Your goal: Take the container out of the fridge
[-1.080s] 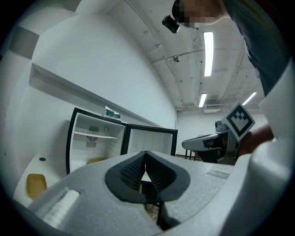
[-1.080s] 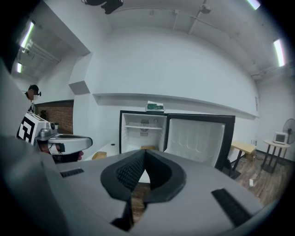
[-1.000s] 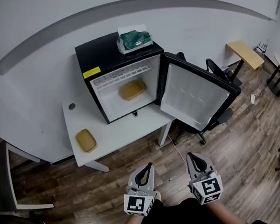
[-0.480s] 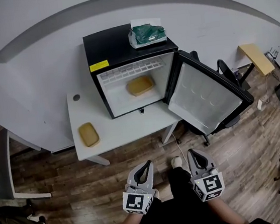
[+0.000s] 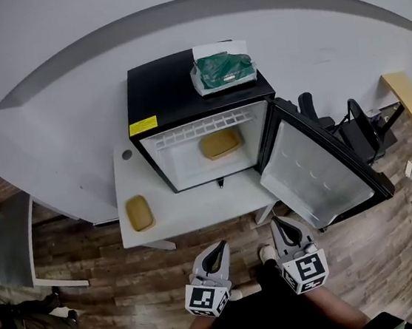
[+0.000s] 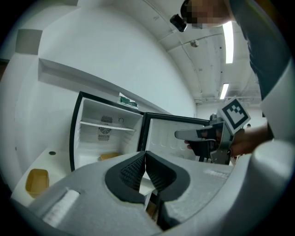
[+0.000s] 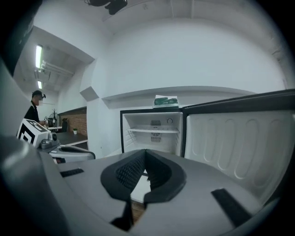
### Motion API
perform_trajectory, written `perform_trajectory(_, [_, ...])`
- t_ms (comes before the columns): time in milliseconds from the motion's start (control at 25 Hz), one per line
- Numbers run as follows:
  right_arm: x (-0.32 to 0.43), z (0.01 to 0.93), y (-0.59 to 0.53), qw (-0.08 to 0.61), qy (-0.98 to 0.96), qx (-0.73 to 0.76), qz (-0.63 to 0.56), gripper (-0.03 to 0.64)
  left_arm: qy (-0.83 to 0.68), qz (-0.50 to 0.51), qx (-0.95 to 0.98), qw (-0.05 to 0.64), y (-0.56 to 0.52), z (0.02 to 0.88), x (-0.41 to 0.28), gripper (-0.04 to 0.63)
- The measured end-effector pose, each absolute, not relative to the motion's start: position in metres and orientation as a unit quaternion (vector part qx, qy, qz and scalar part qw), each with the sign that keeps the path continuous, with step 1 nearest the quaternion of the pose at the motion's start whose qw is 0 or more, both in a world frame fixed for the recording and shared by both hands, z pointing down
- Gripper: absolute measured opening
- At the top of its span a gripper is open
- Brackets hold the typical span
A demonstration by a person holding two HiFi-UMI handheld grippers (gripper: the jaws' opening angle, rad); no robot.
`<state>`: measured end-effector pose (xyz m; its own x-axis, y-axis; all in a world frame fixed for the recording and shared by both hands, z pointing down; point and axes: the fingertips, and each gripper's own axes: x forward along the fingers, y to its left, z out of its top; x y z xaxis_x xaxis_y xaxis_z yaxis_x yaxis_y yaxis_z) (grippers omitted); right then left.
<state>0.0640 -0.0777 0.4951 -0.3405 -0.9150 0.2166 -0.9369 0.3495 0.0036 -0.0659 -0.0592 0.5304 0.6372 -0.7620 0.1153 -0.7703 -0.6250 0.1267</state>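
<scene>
Black ribbed pads meet tip to tip on the left gripper [image 6: 145,156]: its jaws are pressed together with nothing between them. The right gripper [image 7: 145,154] shows the same, jaws closed and empty. Both hang well short of the fridge [image 5: 171,90], over wooden floor.

The tan, round-cornered container [image 5: 220,144] lies inside the fridge on its white bottom, below a thin white shelf and toward the hinge side. The fridge door [image 5: 326,171] stands wide open to the right of the fridge.

A similar tan container [image 5: 139,213] lies on the white surface [image 5: 197,212] in front of the fridge, to the left.

To reach well, one gripper would likely spread its jaws before entering. It would come in level under the shelf and pinch the container's rim rather than its smooth, probably slippery top.

A green packet in a clear box [image 5: 223,70] sits on the fridge's matte black top.
</scene>
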Motion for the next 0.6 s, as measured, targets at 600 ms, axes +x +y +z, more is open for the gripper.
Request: perform_trajectory(600, [0.097, 0.511, -0.180, 0.090, -0.874, 0.471, 0.077, -0.002, -0.491, 0.052, 0.866, 0.074, -0.157, 0.531, -0.014, 0.017])
